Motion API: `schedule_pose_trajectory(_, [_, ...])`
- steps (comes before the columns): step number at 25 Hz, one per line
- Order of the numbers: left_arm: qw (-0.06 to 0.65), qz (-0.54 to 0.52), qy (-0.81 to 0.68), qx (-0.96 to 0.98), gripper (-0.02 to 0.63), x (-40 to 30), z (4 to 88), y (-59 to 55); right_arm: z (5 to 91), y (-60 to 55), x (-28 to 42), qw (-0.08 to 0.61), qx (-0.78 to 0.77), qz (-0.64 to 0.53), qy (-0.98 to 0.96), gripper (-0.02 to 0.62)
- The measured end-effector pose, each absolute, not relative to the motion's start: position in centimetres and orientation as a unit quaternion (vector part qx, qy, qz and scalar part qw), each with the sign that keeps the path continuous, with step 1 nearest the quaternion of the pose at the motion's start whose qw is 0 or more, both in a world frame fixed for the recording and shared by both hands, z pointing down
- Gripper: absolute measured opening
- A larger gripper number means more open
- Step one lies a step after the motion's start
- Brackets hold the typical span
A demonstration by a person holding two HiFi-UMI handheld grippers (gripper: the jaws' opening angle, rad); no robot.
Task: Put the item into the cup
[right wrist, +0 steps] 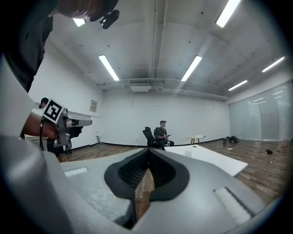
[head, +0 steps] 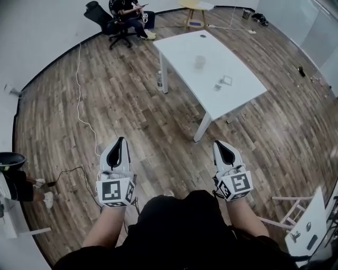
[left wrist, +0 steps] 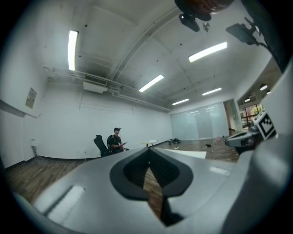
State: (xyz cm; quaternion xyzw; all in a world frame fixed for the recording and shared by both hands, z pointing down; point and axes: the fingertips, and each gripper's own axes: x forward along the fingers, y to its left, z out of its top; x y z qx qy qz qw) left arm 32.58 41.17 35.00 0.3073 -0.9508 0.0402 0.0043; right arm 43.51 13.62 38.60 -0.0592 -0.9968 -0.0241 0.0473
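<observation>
A white table (head: 232,63) stands a few steps ahead on the wooden floor. On it stands a clear cup (head: 199,62), and two small items (head: 226,80) lie near its right edge; they are too small to identify. My left gripper (head: 122,140) and right gripper (head: 218,143) are held side by side in front of my body, over the floor and well short of the table. Both have their jaws together with nothing between them, as the left gripper view (left wrist: 149,149) and the right gripper view (right wrist: 149,151) show. From the right gripper view, the table (right wrist: 206,157) lies ahead.
A person sits on an office chair (head: 127,18) at the far wall, beside a small wooden side table (head: 195,7). A cable (head: 79,95) runs across the floor on the left. A bottle (head: 159,82) stands by the table leg. White furniture (head: 311,224) is at the lower right.
</observation>
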Motion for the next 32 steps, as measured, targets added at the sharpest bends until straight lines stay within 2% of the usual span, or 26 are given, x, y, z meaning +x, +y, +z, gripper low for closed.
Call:
schedule_pose_trajectory(6, [0.005,0.046,-0.944,0.328,0.007,28.4,34.8,39.2,37.8,13.4,40.3,0.044,-0.057,-0.061,-0.996,0.002])
schedule_pose_trajectory(13, [0.013,0.066,-0.946,0.317,0.007,22.7,36.2,38.6,41.6,9.7,36.2,0.072,-0.028,-0.032,-0.997,0.002])
schedule_pose_trajectory(25, [0.033,0.081,-0.955,0.284,0.008,8.4,35.6,34.9,41.0,5.3,18.0,0.076,-0.073,-0.031,-0.994,0.002])
schedule_pose_trajectory(32, [0.014,0.084,-0.953,0.291,0.006,-0.5,33.3,29.2,41.4,0.7,10.0,0.092,-0.083,-0.033,-0.992,0.002])
